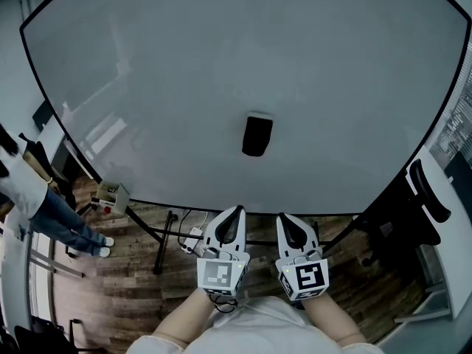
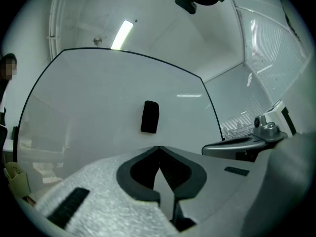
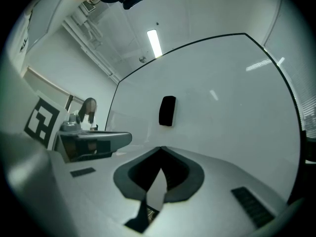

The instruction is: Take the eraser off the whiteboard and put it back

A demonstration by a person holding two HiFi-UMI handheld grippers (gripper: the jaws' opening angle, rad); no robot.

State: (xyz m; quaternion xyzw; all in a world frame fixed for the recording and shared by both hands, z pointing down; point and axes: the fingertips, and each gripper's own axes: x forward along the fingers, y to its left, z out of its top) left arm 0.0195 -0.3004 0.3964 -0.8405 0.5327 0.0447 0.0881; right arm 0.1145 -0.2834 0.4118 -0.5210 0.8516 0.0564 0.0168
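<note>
The whiteboard filled nearly everything ahead of my two pairs of jaws. Only the head view showed what lay under them: the wooden floor, the board's dark stand legs, and a white power strip with its cable just left of my left tips. That view also took in a dark chair well off to the right of my jaws and a person standing well off to the left, by the board's edge. My gripper views looked higher and caught the ceiling with its long lamp above the board, which the head view missed. The left one alone showed the blinds to its right.

A small pale box sat by the board's lower left corner. I could not tell what lay in it.

The black eraser clung upright to the board, ahead of and above both my tips and well apart from them, with nothing between us.

My left gripper was clenched on nothing, tips meeting. My right gripper, just beside it, was clenched and empty too.
</note>
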